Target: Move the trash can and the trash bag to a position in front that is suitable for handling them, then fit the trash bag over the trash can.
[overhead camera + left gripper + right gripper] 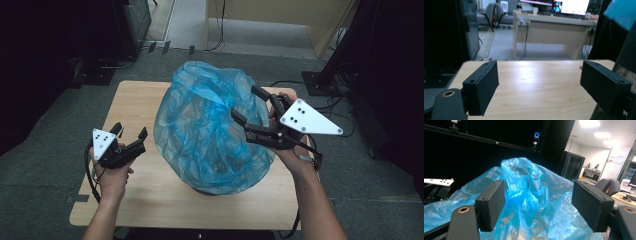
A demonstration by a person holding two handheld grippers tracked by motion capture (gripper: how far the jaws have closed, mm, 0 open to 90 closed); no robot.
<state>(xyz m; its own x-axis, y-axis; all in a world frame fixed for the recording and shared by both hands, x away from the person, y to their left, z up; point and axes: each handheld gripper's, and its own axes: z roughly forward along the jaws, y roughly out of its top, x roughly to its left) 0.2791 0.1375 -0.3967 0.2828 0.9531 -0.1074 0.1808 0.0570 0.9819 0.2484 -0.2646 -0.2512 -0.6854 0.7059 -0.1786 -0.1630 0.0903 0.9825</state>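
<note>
A big blue translucent plastic bag billows over a dark round container whose base shows at the table's middle. My left gripper hovers over the wooden table just left of the bag, open and holding nothing. In the left gripper view its jaws frame bare tabletop, with a dark mesh wall at the right. My right gripper is at the bag's upper right side, open. In the right gripper view, crumpled bag film rises between the spread pads without being pinched.
Grey carpet surrounds the small table. Black stands and cables sit at the back right, and a dark cabinet stands at the back left. A wooden desk with monitors and office chairs lies beyond the table's far edge.
</note>
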